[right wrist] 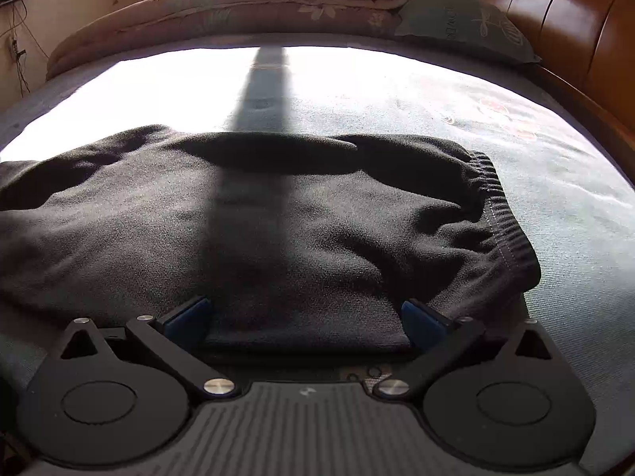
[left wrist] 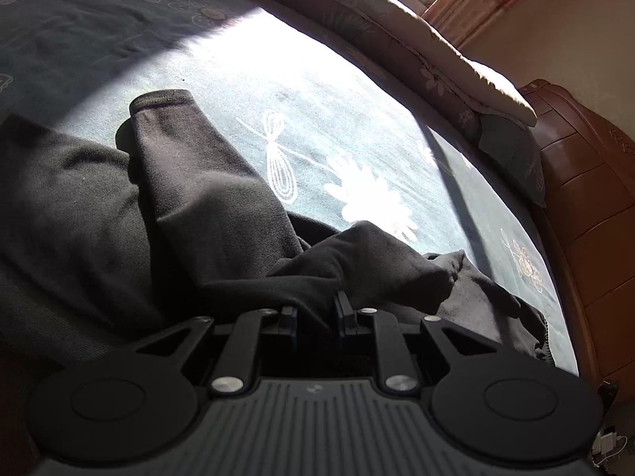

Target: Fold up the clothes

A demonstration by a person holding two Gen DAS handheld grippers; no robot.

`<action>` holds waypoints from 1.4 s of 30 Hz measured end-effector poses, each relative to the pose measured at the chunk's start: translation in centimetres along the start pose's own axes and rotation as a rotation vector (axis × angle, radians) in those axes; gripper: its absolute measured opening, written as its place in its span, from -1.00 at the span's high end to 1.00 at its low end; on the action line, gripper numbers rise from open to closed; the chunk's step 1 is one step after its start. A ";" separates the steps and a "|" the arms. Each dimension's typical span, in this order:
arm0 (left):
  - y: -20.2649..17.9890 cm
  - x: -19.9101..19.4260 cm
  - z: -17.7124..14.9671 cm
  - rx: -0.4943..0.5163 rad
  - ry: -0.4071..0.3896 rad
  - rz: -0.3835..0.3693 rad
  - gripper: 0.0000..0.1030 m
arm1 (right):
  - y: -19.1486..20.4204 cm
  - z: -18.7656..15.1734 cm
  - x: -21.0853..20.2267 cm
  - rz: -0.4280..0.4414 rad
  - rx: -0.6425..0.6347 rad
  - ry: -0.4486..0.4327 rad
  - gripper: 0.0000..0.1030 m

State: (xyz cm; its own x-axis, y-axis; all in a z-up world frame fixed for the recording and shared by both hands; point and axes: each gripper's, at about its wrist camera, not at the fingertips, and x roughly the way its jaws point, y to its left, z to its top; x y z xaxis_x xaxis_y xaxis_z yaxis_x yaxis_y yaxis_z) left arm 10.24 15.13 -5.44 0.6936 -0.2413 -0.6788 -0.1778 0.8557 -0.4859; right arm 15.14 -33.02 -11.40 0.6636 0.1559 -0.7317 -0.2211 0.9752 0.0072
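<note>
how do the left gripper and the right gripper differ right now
The left gripper has its jaws close together with bunched black trousers between them; the right gripper has its jaws spread wide around flat cloth near the waistband. Both are over the same garment on the bed.

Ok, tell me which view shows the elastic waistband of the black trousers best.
The right wrist view: the ribbed waistband lies unobstructed along the garment's right edge, stitching visible. The left wrist view shows only a leg cuff and rumpled fabric, no waistband.
</note>
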 end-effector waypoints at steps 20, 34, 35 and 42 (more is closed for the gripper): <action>-6.5 14.5 7.1 0.261 0.271 -0.328 0.53 | 9.8 13.1 0.1 0.461 -0.080 -0.076 -1.00; 1.1 13.1 4.4 0.045 0.351 -0.348 0.42 | 20.2 15.1 10.4 0.755 -0.228 0.273 -1.00; 1.0 13.4 4.6 0.047 0.355 -0.355 0.41 | 20.4 15.0 10.7 0.750 -0.237 0.266 -1.00; 0.4 15.0 5.7 0.089 0.388 -0.426 0.12 | 21.9 16.4 11.3 0.678 -0.258 0.178 -1.00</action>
State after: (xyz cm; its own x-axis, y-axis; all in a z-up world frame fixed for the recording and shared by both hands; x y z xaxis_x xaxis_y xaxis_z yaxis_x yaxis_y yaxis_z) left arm 24.60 14.47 -12.69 0.3815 -0.7084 -0.5939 0.1319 0.6776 -0.7235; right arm 29.50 -7.34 -8.29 0.2014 0.6606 -0.7232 -0.7159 0.6032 0.3516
